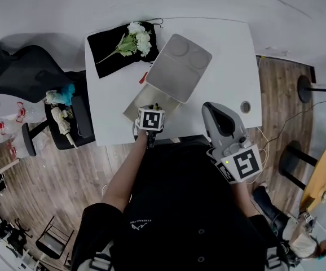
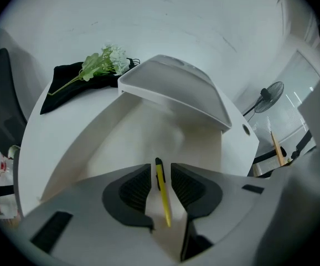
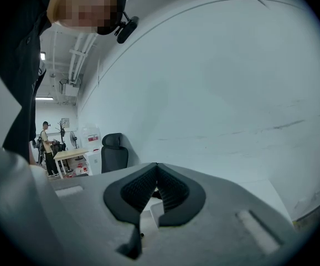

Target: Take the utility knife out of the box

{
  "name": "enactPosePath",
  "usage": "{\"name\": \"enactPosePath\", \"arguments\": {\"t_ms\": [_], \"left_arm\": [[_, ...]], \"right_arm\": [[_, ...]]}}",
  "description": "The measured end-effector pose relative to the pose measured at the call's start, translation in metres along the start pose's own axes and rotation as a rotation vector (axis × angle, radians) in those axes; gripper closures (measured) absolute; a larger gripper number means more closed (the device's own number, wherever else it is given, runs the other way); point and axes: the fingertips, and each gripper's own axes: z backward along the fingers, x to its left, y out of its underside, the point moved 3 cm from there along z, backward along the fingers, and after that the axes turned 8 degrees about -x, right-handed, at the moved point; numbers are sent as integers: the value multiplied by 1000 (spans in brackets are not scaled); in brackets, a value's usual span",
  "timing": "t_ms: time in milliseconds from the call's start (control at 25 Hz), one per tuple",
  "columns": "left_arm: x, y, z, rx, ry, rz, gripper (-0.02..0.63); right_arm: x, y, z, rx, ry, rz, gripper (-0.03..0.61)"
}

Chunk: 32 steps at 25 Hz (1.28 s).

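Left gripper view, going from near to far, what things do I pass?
knife → box lid → flowers

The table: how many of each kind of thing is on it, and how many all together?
box: 1
utility knife, lying in the box: 1
bunch of white flowers: 1
black cloth: 1
small red thing beside the box, too small to tell what it is: 1
Total: 5
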Motion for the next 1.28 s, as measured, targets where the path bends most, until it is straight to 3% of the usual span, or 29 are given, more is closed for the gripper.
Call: {"name": "enactPosePath", "arguments": {"t_ms": [200,400,800,1280], "left_arm": [[0,-3,-11,24,-14,15,503],[5,-4,-10,31,-41,42,565],[3,1,-9,22,-41,32,571],[3,-22,34,-205,-24,56,571]], "right_arm": [[-4,1,3,5,12,6,575],[-9,1,4,10,23,4,574],[-8,2,16,12,45,0,575],[8,8,26,8,63,-3,575]]}}
